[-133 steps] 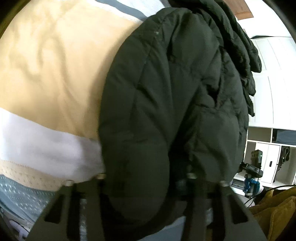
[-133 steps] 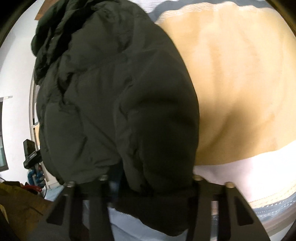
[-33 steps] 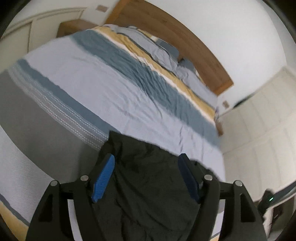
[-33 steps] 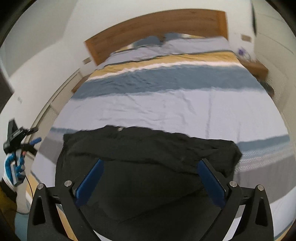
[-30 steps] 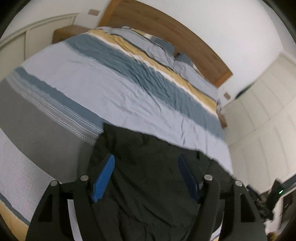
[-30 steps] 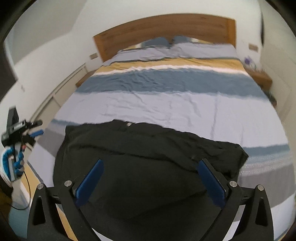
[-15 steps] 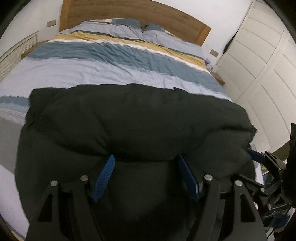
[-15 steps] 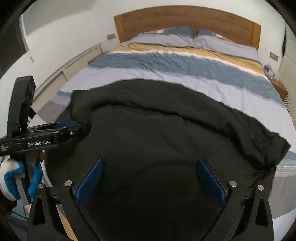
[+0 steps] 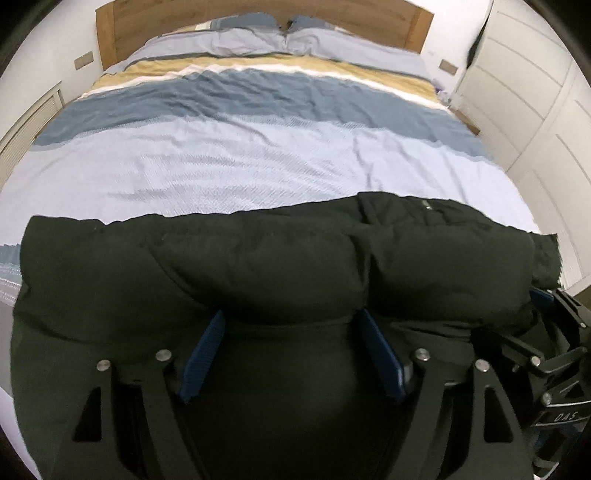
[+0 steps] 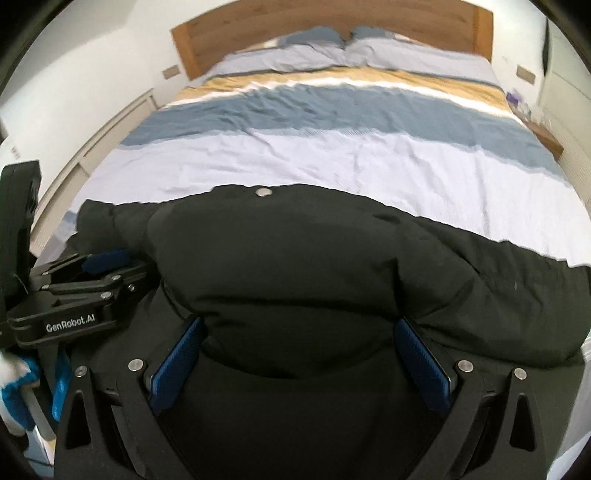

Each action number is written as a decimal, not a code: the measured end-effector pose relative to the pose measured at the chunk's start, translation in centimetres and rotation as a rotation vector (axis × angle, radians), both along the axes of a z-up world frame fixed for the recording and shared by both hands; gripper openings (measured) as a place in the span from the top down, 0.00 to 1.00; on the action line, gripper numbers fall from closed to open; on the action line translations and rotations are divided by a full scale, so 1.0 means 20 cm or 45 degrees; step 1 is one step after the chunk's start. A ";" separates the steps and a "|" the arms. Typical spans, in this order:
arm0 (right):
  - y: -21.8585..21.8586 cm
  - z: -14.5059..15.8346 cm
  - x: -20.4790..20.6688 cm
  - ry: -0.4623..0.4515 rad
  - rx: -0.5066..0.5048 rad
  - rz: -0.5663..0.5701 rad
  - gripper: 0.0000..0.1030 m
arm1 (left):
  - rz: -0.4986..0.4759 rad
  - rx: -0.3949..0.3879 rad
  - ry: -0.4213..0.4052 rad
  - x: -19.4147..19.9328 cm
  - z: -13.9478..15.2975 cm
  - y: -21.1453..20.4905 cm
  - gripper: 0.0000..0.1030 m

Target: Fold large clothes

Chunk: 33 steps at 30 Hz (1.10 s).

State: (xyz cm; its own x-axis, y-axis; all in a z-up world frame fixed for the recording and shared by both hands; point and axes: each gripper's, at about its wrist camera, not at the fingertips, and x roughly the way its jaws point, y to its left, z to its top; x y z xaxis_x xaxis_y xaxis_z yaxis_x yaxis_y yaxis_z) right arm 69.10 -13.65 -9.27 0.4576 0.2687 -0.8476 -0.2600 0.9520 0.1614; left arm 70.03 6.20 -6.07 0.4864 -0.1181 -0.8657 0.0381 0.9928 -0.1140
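Observation:
A large black puffer jacket point(image 9: 280, 266) lies spread across the foot of the bed, with a folded bulging edge facing me. It also fills the lower right wrist view point(image 10: 295, 266), where a silver snap point(image 10: 263, 192) shows at its far edge. My left gripper point(image 9: 291, 321) is open, its blue pads on either side of a bulge of jacket. My right gripper point(image 10: 299, 328) is open wide around another bulge. Each gripper shows in the other's view: the left one point(image 10: 107, 258) at the left, the right one point(image 9: 543, 295) at the right.
The bed point(image 9: 258, 155) has a striped cover in light blue, dark blue and yellow, two pillows point(image 9: 280, 37) and a wooden headboard point(image 9: 258, 14). White wardrobe doors point(image 9: 535, 92) stand on the right. A low white panel point(image 10: 110, 122) runs along the left wall.
The jacket, held up close 4.4 s ago, now lies on the bed. Both grippers have opened and have moved low, close in to its near fold over the last second.

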 end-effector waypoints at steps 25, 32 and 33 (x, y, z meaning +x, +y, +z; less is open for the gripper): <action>-0.25 -0.16 0.09 0.104 0.031 -0.160 0.01 | 0.046 0.075 -0.017 -0.03 -0.11 -0.03 0.19; -0.39 -0.11 0.05 0.095 -0.020 -0.274 0.01 | 0.041 0.138 -0.070 -0.13 -0.03 -0.02 0.19; -0.41 -0.09 0.03 0.081 -0.042 -0.284 0.01 | 0.040 0.144 -0.079 -0.14 -0.02 -0.02 0.19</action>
State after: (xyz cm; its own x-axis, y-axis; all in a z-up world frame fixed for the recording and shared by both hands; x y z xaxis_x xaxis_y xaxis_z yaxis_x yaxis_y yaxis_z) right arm 69.79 -21.80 -11.03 0.4478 0.1384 -0.8833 -0.0328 0.9898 0.1385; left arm 67.21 5.87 -6.50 0.5414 -0.0054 -0.8408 0.0102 0.9999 0.0001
